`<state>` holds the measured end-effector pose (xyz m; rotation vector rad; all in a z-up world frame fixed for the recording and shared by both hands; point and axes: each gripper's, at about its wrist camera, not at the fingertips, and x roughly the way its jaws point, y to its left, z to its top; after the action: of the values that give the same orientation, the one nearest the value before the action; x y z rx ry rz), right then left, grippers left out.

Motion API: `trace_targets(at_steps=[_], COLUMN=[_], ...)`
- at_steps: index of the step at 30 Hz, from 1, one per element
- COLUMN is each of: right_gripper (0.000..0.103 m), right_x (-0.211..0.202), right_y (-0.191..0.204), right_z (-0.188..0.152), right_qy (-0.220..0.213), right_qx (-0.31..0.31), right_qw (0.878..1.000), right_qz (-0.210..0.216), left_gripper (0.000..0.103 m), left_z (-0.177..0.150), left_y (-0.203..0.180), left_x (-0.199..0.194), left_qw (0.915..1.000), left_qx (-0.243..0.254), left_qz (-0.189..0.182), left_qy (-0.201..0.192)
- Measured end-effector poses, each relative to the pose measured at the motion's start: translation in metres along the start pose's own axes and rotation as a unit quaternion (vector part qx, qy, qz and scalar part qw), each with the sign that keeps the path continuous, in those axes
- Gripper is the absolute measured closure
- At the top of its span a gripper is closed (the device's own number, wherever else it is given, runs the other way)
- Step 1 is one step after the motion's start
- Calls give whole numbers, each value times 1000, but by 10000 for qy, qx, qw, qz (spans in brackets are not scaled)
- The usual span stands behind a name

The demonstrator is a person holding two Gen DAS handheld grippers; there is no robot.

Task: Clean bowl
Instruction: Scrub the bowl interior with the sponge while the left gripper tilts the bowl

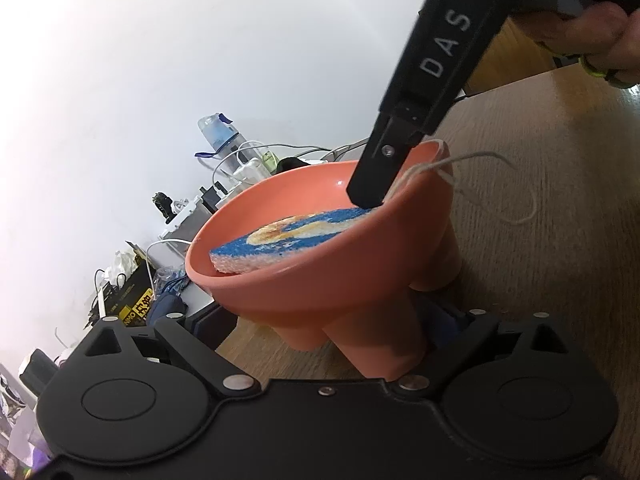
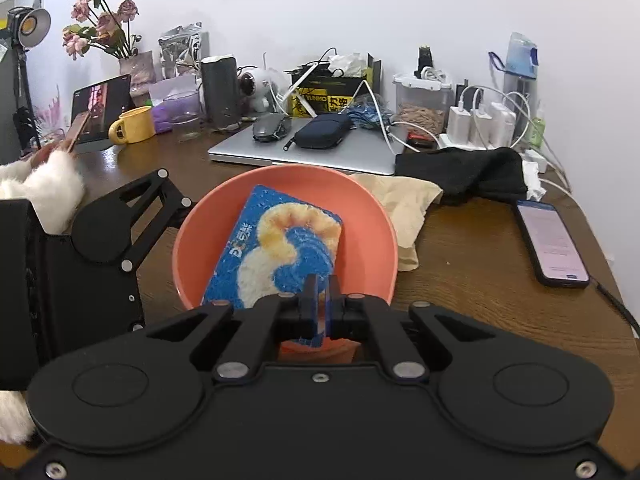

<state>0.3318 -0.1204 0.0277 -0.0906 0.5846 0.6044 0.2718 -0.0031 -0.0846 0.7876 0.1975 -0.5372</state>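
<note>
A salmon-pink footed bowl [image 1: 304,284] [image 2: 376,220] stands on the wooden table. Inside it lies a blue sponge [image 1: 280,240] [image 2: 276,244] with a yellow-white pattern. My right gripper [image 2: 320,296] is shut on the sponge's near edge; in the left wrist view its black fingers [image 1: 372,184] come down into the bowl from above. My left gripper [image 1: 360,332] stands wide around the bowl's feet and grips its base, its pads hidden beneath the bowl. One of its arms [image 2: 160,196] reaches the bowl's left rim.
Behind the bowl lie a beige cloth [image 2: 404,204], a black cloth [image 2: 460,176] and a closed laptop [image 2: 320,152]. A phone [image 2: 554,240] lies at the right, a yellow mug [image 2: 134,124] at the left. A white string [image 1: 500,160] trails from the bowl's rim.
</note>
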Motion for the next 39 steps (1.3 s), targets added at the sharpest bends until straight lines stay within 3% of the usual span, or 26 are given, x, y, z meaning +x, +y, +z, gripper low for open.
trace_targets(at_steps=[7,15,21,26,29,31,32,34,35,38,39], right_gripper=[99,99,99,97,83,61,55,28,24,22,20], right_x=[2,1,-3,-5,-10,-11,-12,-11,-9,-3,4], right_y=[-5,-10,-9,-7,-11,-20,-25,-35,-43,-51,-55], right_z=[1,0,-6,-8,-8,-7,-7,-7,-6,-8,-10], right_qy=[11,52,95,28,-20,-20,-25,59,185,267,365], right_qx=[-15,23,82,91,228,510,682,1101,1524,2052,2295], right_qw=[9998,9993,9986,9991,9991,9976,9961,9900,9811,9675,9603], right_qz=[174,373,511,418,371,465,567,884,1178,1451,1541], left_gripper=[7,8,12,12,12,14,15,19,19,26,35], left_z=[0,1,0,0,0,0,0,-1,-1,-2,-3], left_y=[11,7,17,15,1,-9,-12,-21,-23,-32,-37], left_x=[7,9,7,5,-1,-4,-6,-10,-11,-14,-15], left_qw=[9990,9997,9968,9977,9999,9992,9987,9965,9957,9919,9897], left_qx=[-206,-120,-518,-448,-93,222,295,524,586,837,1005], left_qz=[-385,-220,-606,-516,-56,279,349,538,588,753,802], left_qy=[-34,-26,51,19,-93,-168,-206,-365,-408,-589,-635])
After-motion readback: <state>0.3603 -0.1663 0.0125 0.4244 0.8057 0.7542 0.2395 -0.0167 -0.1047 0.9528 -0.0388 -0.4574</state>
